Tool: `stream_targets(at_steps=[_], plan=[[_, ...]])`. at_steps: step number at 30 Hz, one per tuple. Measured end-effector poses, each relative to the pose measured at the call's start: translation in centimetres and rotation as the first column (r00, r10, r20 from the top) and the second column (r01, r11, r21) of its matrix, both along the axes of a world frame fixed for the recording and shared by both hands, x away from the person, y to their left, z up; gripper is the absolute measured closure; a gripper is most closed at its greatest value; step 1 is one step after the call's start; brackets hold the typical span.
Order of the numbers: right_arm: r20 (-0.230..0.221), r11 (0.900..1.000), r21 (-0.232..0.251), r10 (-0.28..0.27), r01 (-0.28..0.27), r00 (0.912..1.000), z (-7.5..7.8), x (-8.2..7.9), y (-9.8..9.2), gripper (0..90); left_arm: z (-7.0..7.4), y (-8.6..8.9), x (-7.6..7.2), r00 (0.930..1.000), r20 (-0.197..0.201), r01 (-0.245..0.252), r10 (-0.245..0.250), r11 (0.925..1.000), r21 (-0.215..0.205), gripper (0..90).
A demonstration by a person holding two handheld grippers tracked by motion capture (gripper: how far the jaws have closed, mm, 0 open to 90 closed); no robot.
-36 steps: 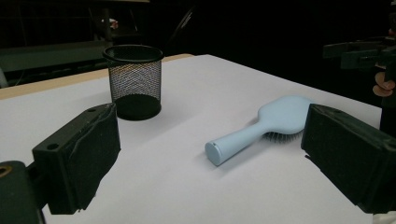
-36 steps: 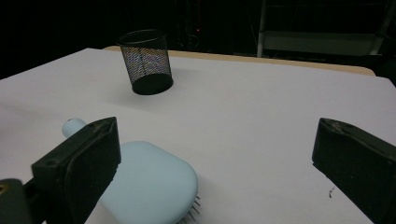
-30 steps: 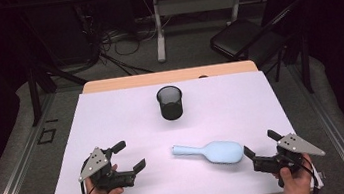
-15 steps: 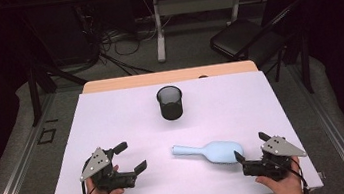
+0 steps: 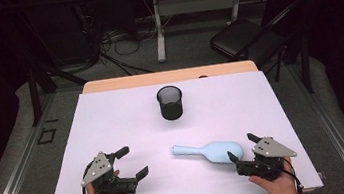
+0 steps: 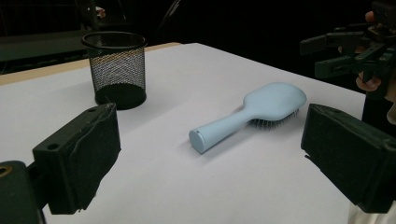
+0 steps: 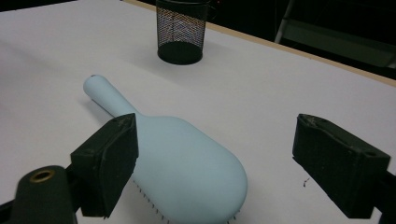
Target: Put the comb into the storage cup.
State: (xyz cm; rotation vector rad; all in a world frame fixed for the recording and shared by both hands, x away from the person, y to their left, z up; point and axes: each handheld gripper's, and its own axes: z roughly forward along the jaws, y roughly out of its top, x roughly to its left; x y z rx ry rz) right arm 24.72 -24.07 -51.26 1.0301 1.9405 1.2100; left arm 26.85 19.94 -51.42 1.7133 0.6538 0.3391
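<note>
A light blue hairbrush [image 5: 212,151] lies bristles down on the white table [image 5: 113,125], its handle pointing left. Beyond it a black mesh cup [image 5: 169,102] stands upright. My right gripper [image 5: 242,147] sits at the brush's rounded head near the front right. Its jaws have just been closing a little and still stand apart. In the right gripper view the brush head [image 7: 187,154] lies low between the jaws, close to the left one and away from the right one. My left gripper [image 5: 134,161] rests open at the front left with nothing between its jaws, facing the brush [image 6: 261,109] and the cup [image 6: 116,70].
The table's wooden back edge [image 5: 167,76] runs behind the cup. On the dark floor beyond are a black chair [image 5: 245,37], the legs of another table [image 5: 159,33] and loose cables [image 5: 117,38]. The front edge lies just under both hands.
My right gripper has slid left up to the brush head, and its jaws have narrowed slightly. The left gripper, the brush and the cup have stayed in place.
</note>
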Motion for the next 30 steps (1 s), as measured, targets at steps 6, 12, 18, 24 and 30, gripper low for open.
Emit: stream_targets(at_steps=[6,12,18,24,30], plan=[[-0.004,0.999,0.004,0.032,-0.032,0.9995,-0.1,0.4,0.5,17.0,0.0,0.4,-0.4,0.9997,-0.004,-0.023,0.023,0.9996,-0.016,5.0],[-0.013,0.997,0.022,0.073,-0.073,0.9972,0.2,0.3,0.8,31.0,0.0,0.7,-0.6,0.9992,-0.001,-0.040,0.040,0.9991,-0.015,5.0],[-0.082,0.991,0.083,0.115,-0.108,0.9900,0.4,1.1,1.2,43.7,0.1,0.5,-0.4,0.9994,0.008,-0.033,0.033,0.9994,-0.012,5.0],[-0.126,0.994,0.033,0.112,-0.109,0.9856,1.0,1.5,2.5,43.5,0.2,0.3,-0.5,0.9998,0.016,-0.012,0.013,0.9998,-0.018,5.0],[-0.172,0.991,0.007,0.131,-0.132,0.9763,1.9,2.2,3.3,42.0,0.2,0.2,-0.5,0.9998,0.017,-0.008,0.008,0.9999,-0.012,5.0]])
